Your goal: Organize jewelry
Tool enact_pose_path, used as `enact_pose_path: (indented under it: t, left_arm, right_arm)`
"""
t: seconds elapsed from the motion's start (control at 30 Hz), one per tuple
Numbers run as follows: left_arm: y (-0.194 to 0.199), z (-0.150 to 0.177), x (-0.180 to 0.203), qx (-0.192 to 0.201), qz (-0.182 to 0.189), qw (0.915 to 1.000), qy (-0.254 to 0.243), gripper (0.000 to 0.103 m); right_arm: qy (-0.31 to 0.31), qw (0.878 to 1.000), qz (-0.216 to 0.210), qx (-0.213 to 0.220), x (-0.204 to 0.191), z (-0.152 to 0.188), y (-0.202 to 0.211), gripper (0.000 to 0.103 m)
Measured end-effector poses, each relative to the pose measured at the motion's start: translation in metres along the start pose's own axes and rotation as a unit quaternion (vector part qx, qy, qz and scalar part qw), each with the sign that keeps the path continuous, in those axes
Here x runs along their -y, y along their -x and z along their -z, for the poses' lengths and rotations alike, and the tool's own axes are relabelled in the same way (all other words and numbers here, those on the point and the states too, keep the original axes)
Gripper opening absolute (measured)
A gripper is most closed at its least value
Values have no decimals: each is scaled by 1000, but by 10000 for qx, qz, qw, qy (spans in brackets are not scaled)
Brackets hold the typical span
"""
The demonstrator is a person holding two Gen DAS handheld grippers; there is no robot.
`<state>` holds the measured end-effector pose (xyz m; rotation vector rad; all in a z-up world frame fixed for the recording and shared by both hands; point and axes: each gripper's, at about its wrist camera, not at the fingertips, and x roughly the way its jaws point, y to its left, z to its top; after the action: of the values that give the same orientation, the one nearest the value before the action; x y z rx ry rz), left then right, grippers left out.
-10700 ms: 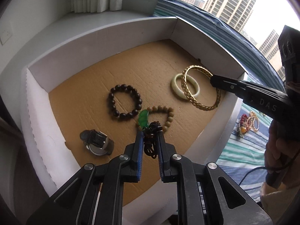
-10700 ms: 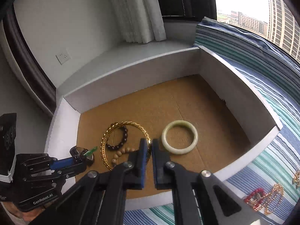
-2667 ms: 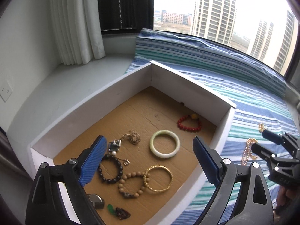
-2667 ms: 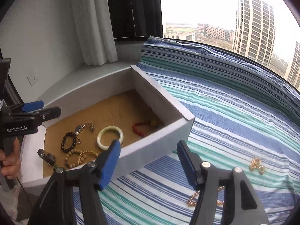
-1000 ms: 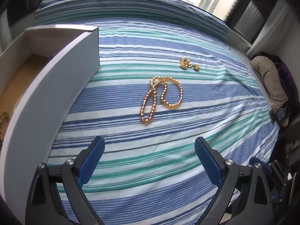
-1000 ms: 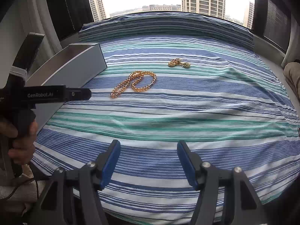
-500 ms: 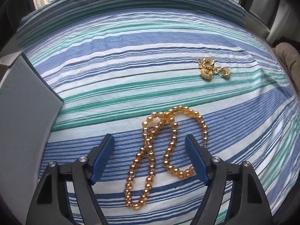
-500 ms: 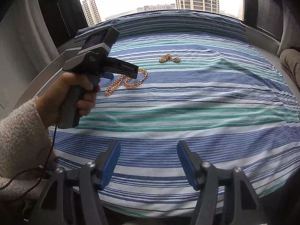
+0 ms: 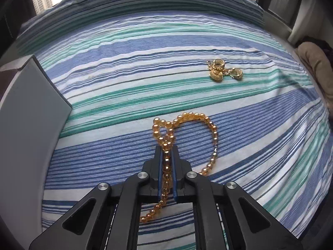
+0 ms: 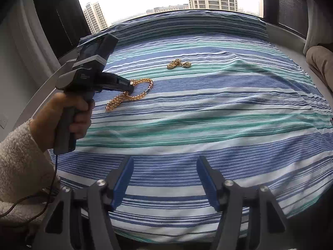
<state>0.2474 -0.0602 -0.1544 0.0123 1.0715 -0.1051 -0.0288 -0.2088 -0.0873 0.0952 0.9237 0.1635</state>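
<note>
An amber bead necklace (image 9: pixel 210 125) lies looped on the striped bedspread (image 9: pixel 124 79). My left gripper (image 9: pixel 166 149) is shut on a doubled strand of it, beads squeezed between the blue pads. In the right wrist view the necklace (image 10: pixel 137 96) shows under the tip of the left gripper (image 10: pixel 130 86), held by a hand in a fleece sleeve. A small cluster of gold earrings (image 9: pixel 224 71) lies farther off, also visible as gold earrings (image 10: pixel 179 64) in the right wrist view. My right gripper (image 10: pixel 164 174) hangs open above the near blue stripes, nothing between its fingers.
The white wall of the jewelry box (image 9: pixel 29 112) stands at the left of the necklace. A beige cushion (image 9: pixel 316 66) lies at the bed's right edge. Dark window frames and a grey ledge (image 10: pixel 291 35) border the bed behind.
My left gripper came down over the necklace and its jaws went from wide open to shut on the strand. The right gripper stayed open and barely shifted.
</note>
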Motion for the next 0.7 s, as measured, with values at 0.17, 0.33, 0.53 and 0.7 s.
enact_pose_path:
  t: [0.17, 0.33, 0.53, 0.7]
  left_arm:
    - [27, 28, -23, 22, 189, 9995, 244, 6]
    - [54, 61, -46, 25, 206, 9990, 395, 6]
    - [70, 95, -67, -112, 95, 9988, 465, 6]
    - [77, 115, -77, -125, -9, 9985, 532, 6]
  right_arm:
    - [-98, 10000, -16, -8, 7, -2, -2, 64]
    - [-68, 9999, -109, -31, 18, -15, -4, 64]
    - [391, 9978, -363, -387, 40, -77, -21, 64]
    - [207, 9961, -676, -535, 56, -156, -72, 64]
